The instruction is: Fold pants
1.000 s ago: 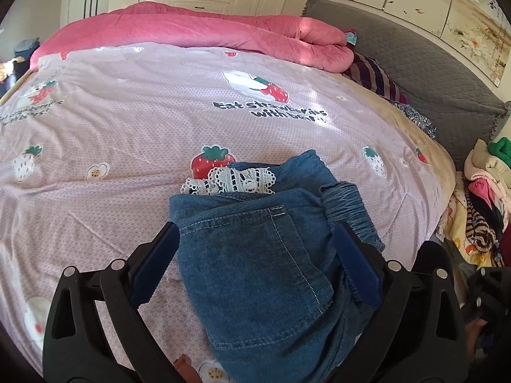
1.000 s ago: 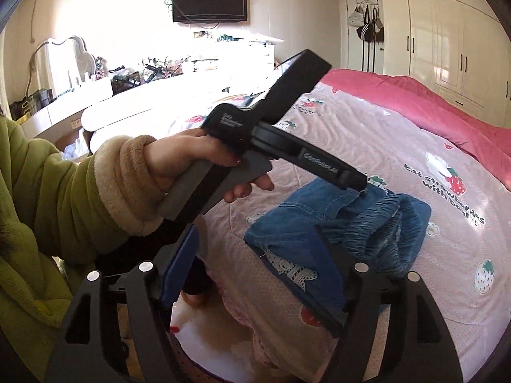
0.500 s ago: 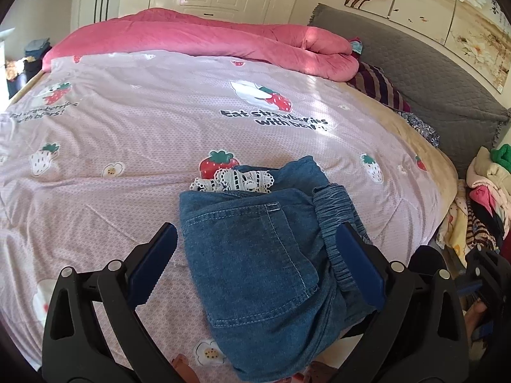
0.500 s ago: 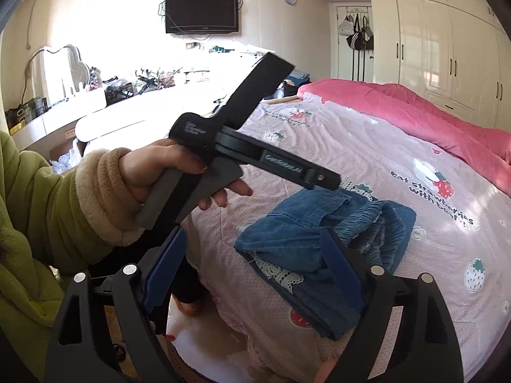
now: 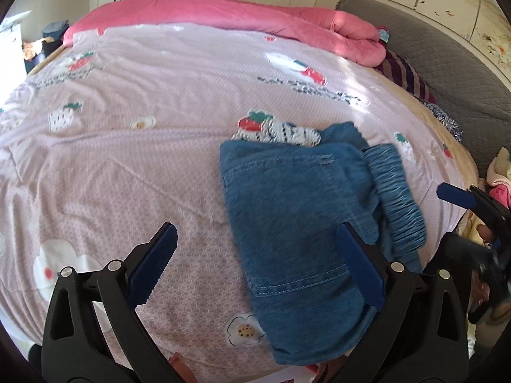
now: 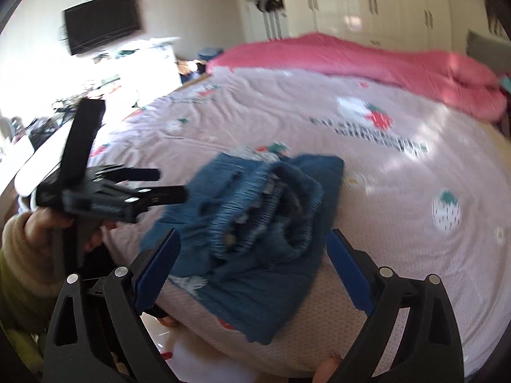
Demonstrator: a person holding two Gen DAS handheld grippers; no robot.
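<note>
Pink blanket bunched along far side of bed; strawberry-print sheet bare around pants. Television on wall, blurred. Nothing between either gripper and pants.

Pants near bed's front edge, folded into compact denim bundle, pocket face up, gathered waistband along right side, white lace edge poking out behind.

Left gripper: fingers spread wide, holding nothing, above bundle. Right gripper: fingers wide apart, empty.

Black left tool frame, blue serrated pads, silver screws, green sleeve, beige cuff
</note>
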